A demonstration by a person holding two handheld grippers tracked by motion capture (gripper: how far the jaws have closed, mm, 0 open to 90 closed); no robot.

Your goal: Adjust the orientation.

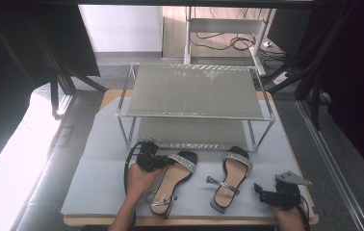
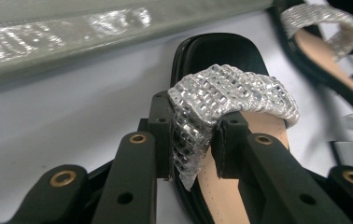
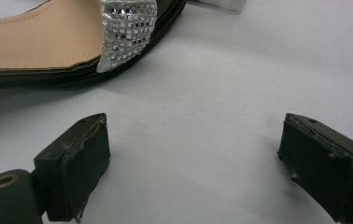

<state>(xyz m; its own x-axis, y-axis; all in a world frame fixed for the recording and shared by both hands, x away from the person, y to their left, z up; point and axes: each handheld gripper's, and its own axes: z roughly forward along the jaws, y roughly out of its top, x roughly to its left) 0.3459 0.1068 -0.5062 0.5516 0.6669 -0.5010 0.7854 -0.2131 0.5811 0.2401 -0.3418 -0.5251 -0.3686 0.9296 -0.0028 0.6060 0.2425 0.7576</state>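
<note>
Two black sandals with glittering silver toe straps lie on the grey mat (image 1: 103, 163). In the high view the left sandal (image 1: 173, 180) has my left gripper (image 1: 163, 161) at its toe end. Seen from the left gripper view, my left gripper (image 2: 194, 135) is shut on that sandal's silver strap (image 2: 230, 91), one jaw outside the band and one under it. The right sandal (image 1: 230, 180) lies untouched, its toe toward the rack. To its right, near the table's front edge, my right gripper (image 1: 259, 192) is open. In its own view the right gripper (image 3: 193, 154) has bare mat between its jaws, with the right sandal (image 3: 39, 46) beyond them.
A two-shelf shoe rack (image 1: 194, 91) with a metal frame and grey shelves stands just behind the sandals. The mat ends short of the wooden table edge (image 1: 189, 222) at the front. Dark stands and cables surround the table.
</note>
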